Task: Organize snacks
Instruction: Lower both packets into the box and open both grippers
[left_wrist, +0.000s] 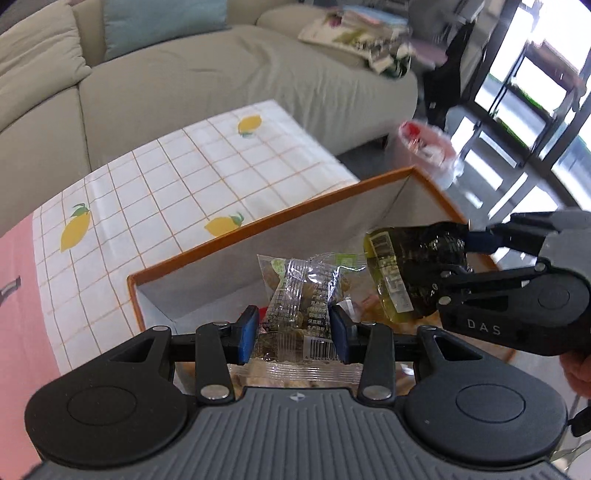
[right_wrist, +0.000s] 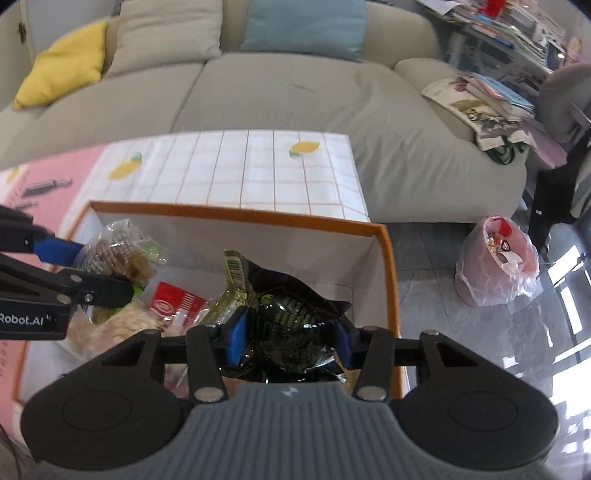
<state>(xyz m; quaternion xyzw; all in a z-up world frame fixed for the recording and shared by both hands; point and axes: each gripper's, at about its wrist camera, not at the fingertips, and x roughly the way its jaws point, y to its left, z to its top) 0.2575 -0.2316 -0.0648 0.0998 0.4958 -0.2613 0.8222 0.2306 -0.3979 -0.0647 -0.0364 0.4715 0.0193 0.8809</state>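
From the left wrist, the left claw (left_wrist: 291, 334) is clenched on a clear snack packet (left_wrist: 299, 295), its blue pads pressing the packet's two sides. The packet stands up out of the claw with its long axis running away from the camera, and it hangs over the open box (left_wrist: 258, 225), inside the orange rim and towards the box's near-left corner. The box floor and the snacks already in it lie straight below the packet, so the coming move looks like a short drop rather than a reach. At the right edge of this view the right claw (left_wrist: 458, 258) grasps a dark green packet (left_wrist: 413, 269) above the box's right half.

From the right wrist, the right claw (right_wrist: 291, 341) grips the dark green packet (right_wrist: 295, 325) across its bulging middle; the packet's barcoded end points away and to the left. It hangs inside the box's (right_wrist: 388, 258) right wall, with a red-labelled packet (right_wrist: 177, 301) lying in the box just to its left. The left claw (right_wrist: 107, 273) enters from the left edge with its clear packet (right_wrist: 118, 254) near the far-left corner. Both hands seem about equally near release.
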